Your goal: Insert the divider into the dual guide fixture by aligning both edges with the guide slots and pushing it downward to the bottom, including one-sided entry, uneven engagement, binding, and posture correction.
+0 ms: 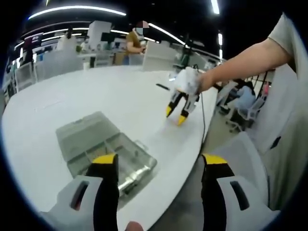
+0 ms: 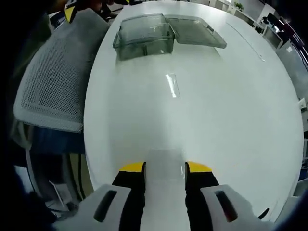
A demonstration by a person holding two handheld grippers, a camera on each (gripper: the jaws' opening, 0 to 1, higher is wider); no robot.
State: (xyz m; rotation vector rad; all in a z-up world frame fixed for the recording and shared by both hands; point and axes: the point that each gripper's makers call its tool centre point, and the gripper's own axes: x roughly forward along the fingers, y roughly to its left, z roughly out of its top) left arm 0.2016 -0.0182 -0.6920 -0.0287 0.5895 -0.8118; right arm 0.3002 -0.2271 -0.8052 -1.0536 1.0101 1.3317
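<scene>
- Big office room with long ceiling lights, desks and a person standing far off in the left gripper view.
- Wide white round table (image 2: 216,120) under it all, bare over most of its top.
- Clear plastic box (image 1: 108,149) lying near the table's edge, lid (image 1: 84,127) swung flat open beside the tray part.
- Same clear plastic box (image 2: 144,36) far up the table in the right gripper view, lid (image 2: 195,31) flat to one side.
- Small see-through flat piece (image 2: 172,85) lying alone on the table, between box and right gripper; may be the divider, hard to tell for sure.
- Guide slots inside the box too blurry to make out.
- Left gripper (image 1: 159,166) low over the table's edge, just beside the box, yellow-tipped jaws spread wide, nothing between them.
- Right gripper (image 2: 165,168) over the white table, well apart from the box, jaws a little apart, nothing held.
- Right gripper also seen from the left gripper view (image 1: 175,114), tips pointing down close to the table, on a bare arm (image 1: 240,65).
- Grey mesh chair (image 2: 57,77) pushed up beside the table.
</scene>
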